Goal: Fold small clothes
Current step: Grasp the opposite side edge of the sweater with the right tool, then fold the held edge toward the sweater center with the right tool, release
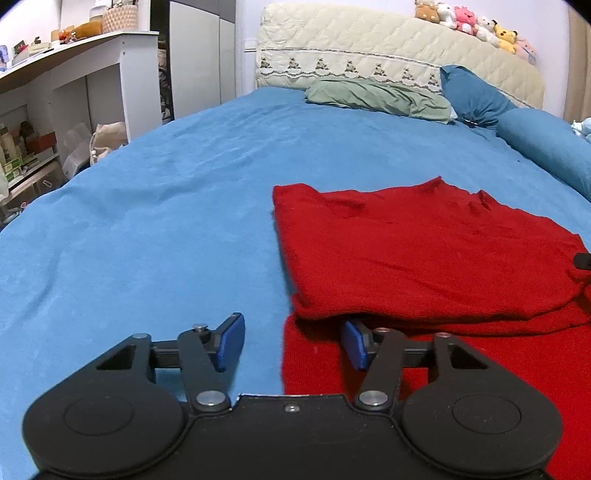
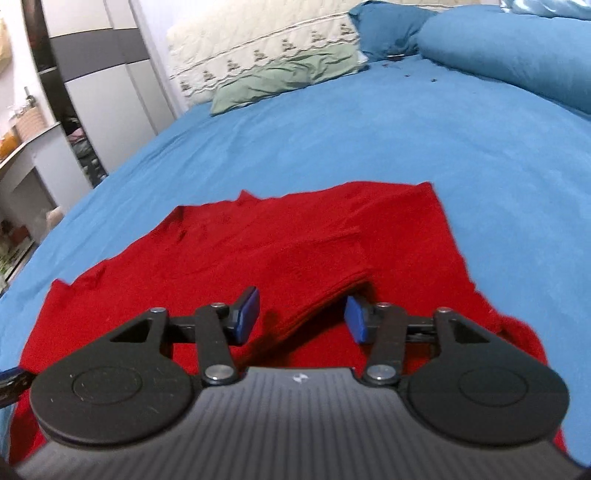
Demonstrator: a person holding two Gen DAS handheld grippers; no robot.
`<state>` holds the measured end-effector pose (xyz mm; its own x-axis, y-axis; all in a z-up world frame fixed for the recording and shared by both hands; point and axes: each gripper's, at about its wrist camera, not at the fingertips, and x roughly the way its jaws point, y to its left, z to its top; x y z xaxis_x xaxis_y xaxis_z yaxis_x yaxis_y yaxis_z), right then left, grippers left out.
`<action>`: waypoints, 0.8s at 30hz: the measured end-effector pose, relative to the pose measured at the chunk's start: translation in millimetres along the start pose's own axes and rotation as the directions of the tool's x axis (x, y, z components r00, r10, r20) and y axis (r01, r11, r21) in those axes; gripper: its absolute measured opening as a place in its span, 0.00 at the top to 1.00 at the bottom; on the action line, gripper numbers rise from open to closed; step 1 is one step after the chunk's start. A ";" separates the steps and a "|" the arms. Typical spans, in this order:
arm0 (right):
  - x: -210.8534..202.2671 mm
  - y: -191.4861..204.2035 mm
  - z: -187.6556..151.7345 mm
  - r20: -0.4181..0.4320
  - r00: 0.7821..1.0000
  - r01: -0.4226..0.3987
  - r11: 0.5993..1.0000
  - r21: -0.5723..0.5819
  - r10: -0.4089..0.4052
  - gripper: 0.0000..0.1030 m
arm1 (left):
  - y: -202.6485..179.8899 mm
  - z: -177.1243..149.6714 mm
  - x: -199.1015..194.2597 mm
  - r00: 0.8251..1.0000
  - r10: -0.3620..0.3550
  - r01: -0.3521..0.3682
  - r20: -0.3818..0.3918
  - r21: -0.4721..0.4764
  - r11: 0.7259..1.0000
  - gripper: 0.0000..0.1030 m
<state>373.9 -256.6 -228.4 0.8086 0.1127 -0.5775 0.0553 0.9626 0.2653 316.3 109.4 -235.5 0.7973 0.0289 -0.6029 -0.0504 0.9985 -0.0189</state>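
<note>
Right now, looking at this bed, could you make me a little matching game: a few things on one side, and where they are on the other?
Things:
1. red knitted garment
2. crumpled green pillow
3. row of plush toys
4. woven basket

Places:
A. atop the quilted headboard
B. on the white shelf
C. near the bed's head
D. just ahead of both grippers

Pairs: 1-D, 2-C, 3-A, 4-B

Matt cloth and black plastic

The red garment is a matt knit; the blue bedsheet looks soft and napped; the left gripper is matt black plastic with shiny metal pins.
</note>
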 end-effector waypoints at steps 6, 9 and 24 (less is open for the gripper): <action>-21.8 -2.5 23.6 0.110 0.993 0.041 0.998 -0.056 -0.035 0.80 | -6.7 5.6 7.0 1.000 -0.018 0.017 0.005 0.079 0.997 0.67; -44.6 -20.5 36.9 0.195 0.977 0.085 0.996 0.001 -0.084 0.80 | -10.8 7.7 13.4 0.999 -0.052 0.052 -0.004 0.096 0.994 0.95; -36.5 -51.4 -13.9 0.055 0.991 0.117 0.992 0.037 -0.119 0.77 | -10.4 -7.9 -12.0 1.000 0.014 -0.014 0.001 0.107 0.994 0.96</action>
<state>333.4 -306.7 -231.7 0.8271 -0.0158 -0.5618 0.1708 0.9594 0.2244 302.6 98.3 -234.4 0.7969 0.0428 -0.6026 0.0028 0.9972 0.0746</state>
